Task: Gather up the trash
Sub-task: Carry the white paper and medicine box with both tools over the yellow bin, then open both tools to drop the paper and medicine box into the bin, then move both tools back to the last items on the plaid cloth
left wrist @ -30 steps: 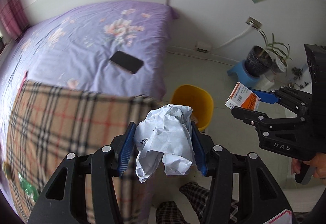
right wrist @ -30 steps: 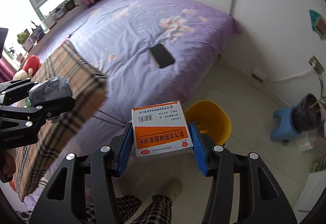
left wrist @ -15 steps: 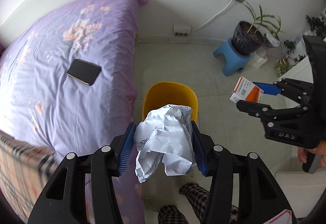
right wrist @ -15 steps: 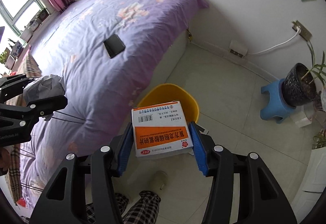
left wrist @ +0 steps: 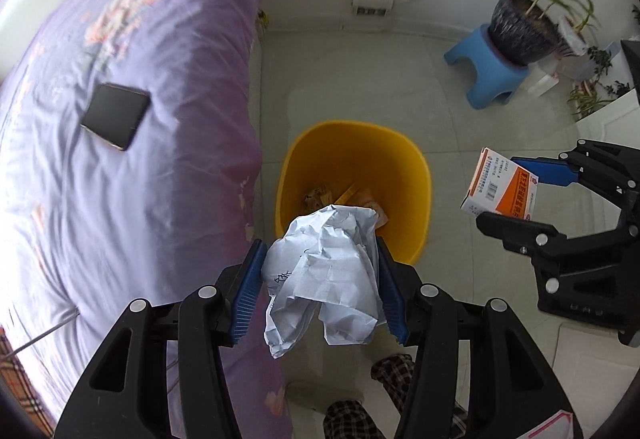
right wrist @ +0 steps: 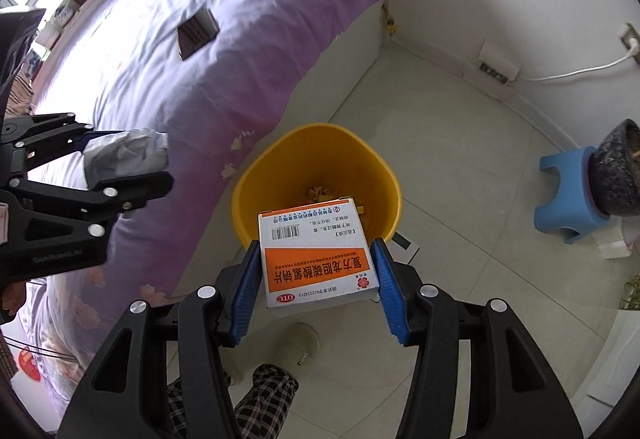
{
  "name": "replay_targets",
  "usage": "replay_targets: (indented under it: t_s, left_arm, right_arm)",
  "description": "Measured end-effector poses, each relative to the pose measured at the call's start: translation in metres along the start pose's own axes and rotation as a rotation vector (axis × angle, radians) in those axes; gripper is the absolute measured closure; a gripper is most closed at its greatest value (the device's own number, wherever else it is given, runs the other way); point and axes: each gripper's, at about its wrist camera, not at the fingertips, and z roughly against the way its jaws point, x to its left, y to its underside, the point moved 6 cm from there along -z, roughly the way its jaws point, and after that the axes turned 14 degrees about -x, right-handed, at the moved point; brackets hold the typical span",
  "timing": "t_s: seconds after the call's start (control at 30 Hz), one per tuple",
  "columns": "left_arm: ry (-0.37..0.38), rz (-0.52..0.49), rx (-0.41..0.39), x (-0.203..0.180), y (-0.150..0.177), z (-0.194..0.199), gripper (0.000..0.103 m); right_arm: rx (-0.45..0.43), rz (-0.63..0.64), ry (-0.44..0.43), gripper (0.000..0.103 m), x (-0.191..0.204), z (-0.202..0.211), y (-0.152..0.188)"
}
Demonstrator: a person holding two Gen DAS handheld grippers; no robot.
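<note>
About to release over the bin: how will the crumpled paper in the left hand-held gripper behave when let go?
The crumpled paper looks light and soft: its loose folds sag below the left hand-held gripper, so it probably drops slowly and may drift. It may snag briefly on the ridged blue pads. It sits over the near rim of the yellow bin, so it could catch the edge.

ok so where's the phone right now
The phone lies flat on the purple bed, left of the yellow bin in the left wrist view; the right wrist view shows it upper left on the same cover.
</note>
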Motion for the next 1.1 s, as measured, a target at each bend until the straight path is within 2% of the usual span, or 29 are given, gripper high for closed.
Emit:
replay_targets:
  t_s: [0.2,0.4,0.43,0.57,0.67,1.1]
  left_arm:
    - [-0.009,-0.004,0.059,-0.003,0.005,-0.049,0.049]
    - [-0.020,-0.020,0.088,-0.004,0.009,-0.074,0.047]
    - [-0.024,-0.024,0.089,-0.006,0.009,-0.076,0.044]
    - [-0.031,-0.034,0.090,-0.007,0.012,-0.080,0.039]
    - [-0.033,-0.031,0.083,-0.008,0.011,-0.079,0.034]
    - [-0.036,-0.028,0.051,-0.001,0.009,-0.052,0.031]
  right_arm:
    - [0.044,-0.008,-0.004,0.047,-0.012,-0.042,0.005]
    - [0.063,0.000,-0.004,0.047,-0.019,-0.067,0.010]
    - [0.064,-0.004,-0.009,0.046,-0.020,-0.069,0.010]
    - [0.048,-0.011,0.004,0.034,-0.022,-0.071,0.009]
    - [0.035,-0.010,0.010,0.034,-0.024,-0.067,0.007]
    - [-0.012,-0.071,0.028,0.034,-0.028,-0.030,0.001]
